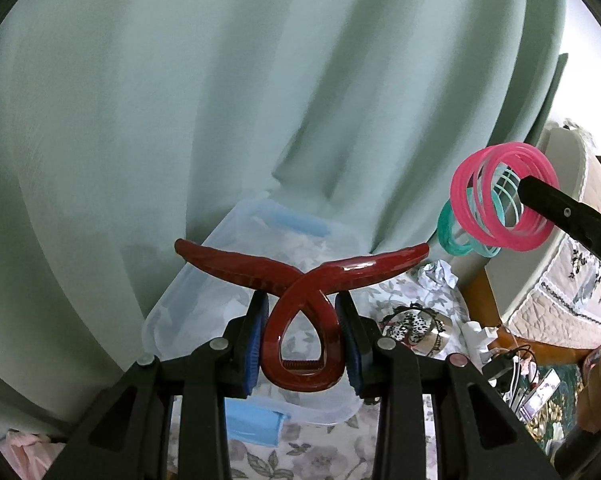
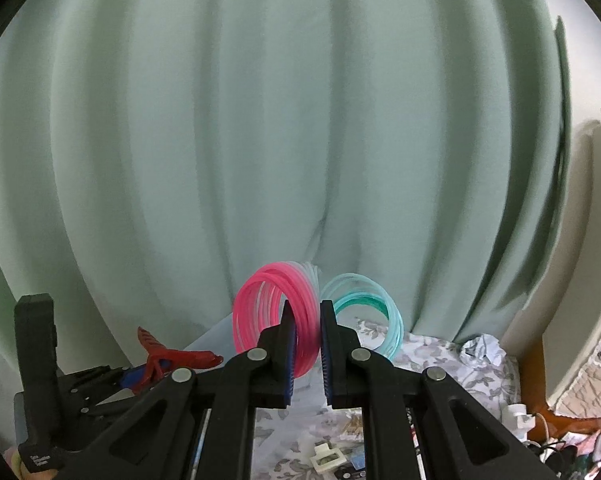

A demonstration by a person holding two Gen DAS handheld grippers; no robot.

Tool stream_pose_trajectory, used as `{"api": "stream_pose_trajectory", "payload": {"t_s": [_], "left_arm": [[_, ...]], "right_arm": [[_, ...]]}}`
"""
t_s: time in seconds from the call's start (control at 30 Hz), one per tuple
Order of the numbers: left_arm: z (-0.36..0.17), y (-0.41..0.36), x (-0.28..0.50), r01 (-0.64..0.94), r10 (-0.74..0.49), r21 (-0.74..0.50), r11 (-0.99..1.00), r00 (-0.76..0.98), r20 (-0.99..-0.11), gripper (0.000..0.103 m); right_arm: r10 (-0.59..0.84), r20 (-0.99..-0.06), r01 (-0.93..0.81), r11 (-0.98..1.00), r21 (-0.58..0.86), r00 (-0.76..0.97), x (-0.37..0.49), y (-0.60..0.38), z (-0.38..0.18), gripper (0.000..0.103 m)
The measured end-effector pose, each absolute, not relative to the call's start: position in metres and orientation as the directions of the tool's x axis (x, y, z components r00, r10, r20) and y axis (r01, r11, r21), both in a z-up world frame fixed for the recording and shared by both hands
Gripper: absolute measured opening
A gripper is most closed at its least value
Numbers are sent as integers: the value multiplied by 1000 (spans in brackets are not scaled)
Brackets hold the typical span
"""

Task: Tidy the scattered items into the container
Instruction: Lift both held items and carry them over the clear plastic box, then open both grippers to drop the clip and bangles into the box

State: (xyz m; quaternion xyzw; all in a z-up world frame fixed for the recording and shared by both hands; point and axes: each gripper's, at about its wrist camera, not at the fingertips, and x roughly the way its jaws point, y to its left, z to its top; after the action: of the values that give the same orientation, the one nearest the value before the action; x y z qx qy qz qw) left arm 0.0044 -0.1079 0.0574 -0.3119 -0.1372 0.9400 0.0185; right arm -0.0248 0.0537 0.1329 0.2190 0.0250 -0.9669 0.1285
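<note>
My left gripper point(image 1: 303, 308) is shut on a dark red hair claw clip point(image 1: 300, 276), its blue pads point(image 1: 256, 336) pressing the looped end from both sides. A clear plastic container point(image 1: 180, 304) with blue latches lies on the table below and behind the clip. My right gripper point(image 2: 307, 314) is shut on a bundle of thin pink rings point(image 2: 260, 300) and teal rings point(image 2: 364, 300), which fan out to either side of the jaws. The left wrist view shows that bundle point(image 1: 500, 200) hanging at the right. In the right wrist view the clip point(image 2: 172, 356) shows at lower left.
A pale green curtain point(image 1: 260, 100) fills the background. On the floral tablecloth point(image 1: 300, 452) lie crumpled paper point(image 1: 436, 276), a leopard-print hair accessory point(image 1: 410, 326) and a small white clip point(image 2: 326, 458). Cables and a plug point(image 1: 508, 368) sit at the right, beside a quilt-covered seat point(image 1: 572, 280).
</note>
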Motion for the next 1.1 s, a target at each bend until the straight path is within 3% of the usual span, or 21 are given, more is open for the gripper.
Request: {"api": "stream_pose_trajectory", "payload": {"t_s": [1.1], "left_arm": [[7, -140, -31, 144, 103, -286, -947, -709, -698, 36]], "right_arm": [[-276, -624, 370, -929, -22, -731, -108, -4, 53, 12]]}}
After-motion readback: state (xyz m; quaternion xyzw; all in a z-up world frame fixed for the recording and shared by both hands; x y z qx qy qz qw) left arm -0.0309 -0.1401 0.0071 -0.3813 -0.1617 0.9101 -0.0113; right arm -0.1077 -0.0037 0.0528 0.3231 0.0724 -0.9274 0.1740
